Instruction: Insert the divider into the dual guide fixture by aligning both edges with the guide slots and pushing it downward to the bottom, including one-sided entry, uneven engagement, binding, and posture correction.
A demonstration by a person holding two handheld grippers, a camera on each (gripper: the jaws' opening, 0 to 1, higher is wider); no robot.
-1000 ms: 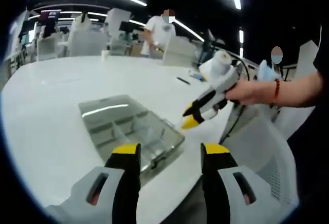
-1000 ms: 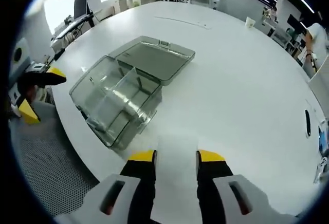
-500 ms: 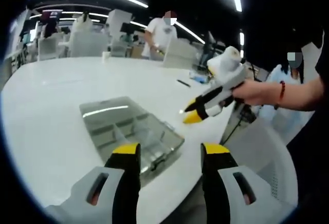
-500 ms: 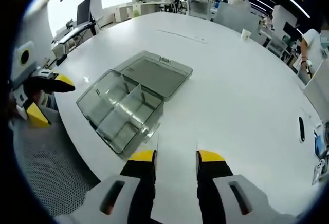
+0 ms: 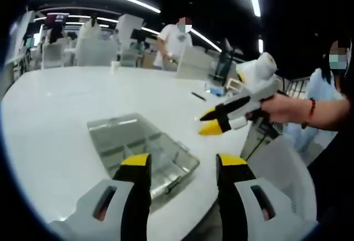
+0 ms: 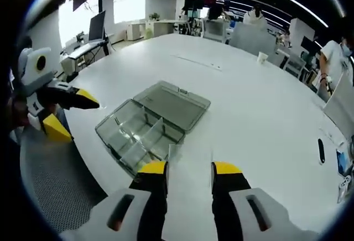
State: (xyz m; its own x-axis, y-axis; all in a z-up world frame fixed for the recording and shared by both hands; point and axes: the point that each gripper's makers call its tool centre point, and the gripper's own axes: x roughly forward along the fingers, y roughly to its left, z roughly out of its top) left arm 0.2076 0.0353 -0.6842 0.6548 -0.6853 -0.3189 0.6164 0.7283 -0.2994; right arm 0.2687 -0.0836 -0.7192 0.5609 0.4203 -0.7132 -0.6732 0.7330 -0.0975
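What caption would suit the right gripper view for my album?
Right gripper holds a clear divider above an open compartment box on a white table.

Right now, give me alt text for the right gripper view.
The right claw holds a clear divider upright above a white table. Beyond it sits an open transparent compartment box, lid flat. The left claw hovers open at the table's edge.

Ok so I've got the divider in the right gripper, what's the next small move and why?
Probably lower the right gripper toward the clear box. It is shut on the thin clear divider, held above the table and off the box, whose lid lies open. The left gripper is open, free to steady the box.
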